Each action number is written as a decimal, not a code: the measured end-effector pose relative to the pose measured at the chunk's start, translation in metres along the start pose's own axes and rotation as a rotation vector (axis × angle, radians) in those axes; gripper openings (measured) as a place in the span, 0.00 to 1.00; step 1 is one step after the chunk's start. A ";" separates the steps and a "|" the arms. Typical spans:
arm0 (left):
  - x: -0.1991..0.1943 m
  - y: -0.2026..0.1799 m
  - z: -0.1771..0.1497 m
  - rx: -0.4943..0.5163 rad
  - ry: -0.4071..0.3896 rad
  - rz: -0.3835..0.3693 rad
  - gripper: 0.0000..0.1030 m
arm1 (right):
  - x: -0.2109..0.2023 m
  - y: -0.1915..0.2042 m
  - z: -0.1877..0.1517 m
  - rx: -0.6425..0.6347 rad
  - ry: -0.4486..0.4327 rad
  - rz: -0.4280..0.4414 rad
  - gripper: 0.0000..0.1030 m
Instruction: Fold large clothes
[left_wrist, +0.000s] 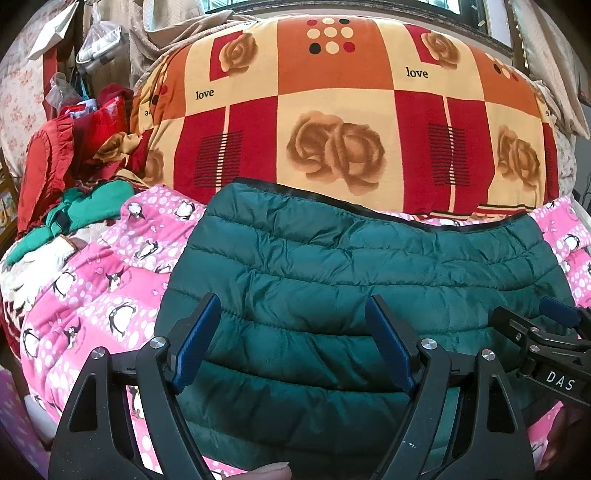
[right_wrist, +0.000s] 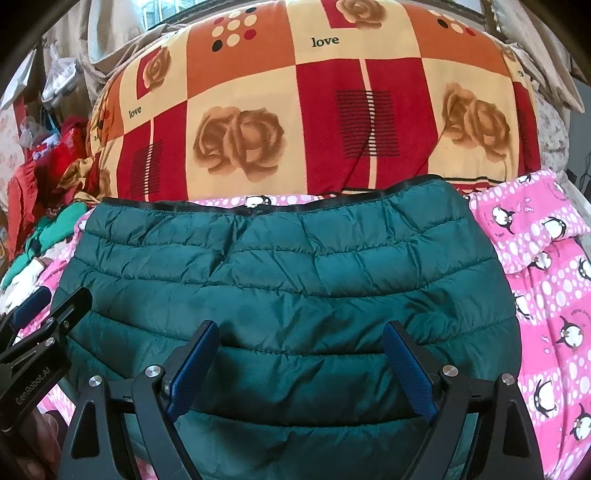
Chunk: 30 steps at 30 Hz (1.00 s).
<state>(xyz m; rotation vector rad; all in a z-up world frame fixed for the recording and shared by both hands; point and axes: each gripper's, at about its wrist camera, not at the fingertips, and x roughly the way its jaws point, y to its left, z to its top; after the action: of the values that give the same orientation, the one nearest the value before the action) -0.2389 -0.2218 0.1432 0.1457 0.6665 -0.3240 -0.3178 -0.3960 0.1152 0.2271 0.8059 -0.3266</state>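
Both my tongs, left (left_wrist: 291, 339) & right (right_wrist: 301, 363), gape wide w/ nothing held over the green puffer jacket (right_wrist: 288, 295) on the bed's pink penguin sheet (right_wrist: 546, 295), hem at 12 o'clock; slick padding prob slips, fold springs open.

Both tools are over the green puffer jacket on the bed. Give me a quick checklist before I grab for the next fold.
1. Left tool open: ok, blue fingers spread wide.
2. Right tool open: ok, spread wide too.
3. Both empty: ok, no fabric pinched.
4. Green puffer jacket flat: mostly ok, quilting wrinkled near the black-trimmed far edge.
5. Jacket fully on the pink penguin sheet: cannot tell, near edge hidden below the tools.
6. Room beyond: not ok, folded rose blanket sits right behind the far edge.
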 end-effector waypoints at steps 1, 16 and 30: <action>0.000 0.000 0.000 0.000 -0.001 0.001 0.78 | 0.001 0.001 0.000 0.000 0.002 0.001 0.86; 0.006 0.004 -0.002 -0.006 0.009 0.001 0.78 | 0.004 0.001 -0.001 -0.003 0.010 0.001 0.86; 0.011 0.006 -0.003 -0.005 0.015 -0.001 0.78 | 0.011 0.003 0.001 -0.003 0.018 0.001 0.86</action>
<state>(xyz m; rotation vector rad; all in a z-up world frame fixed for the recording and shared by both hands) -0.2310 -0.2183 0.1338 0.1436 0.6816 -0.3222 -0.3095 -0.3957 0.1081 0.2283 0.8235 -0.3229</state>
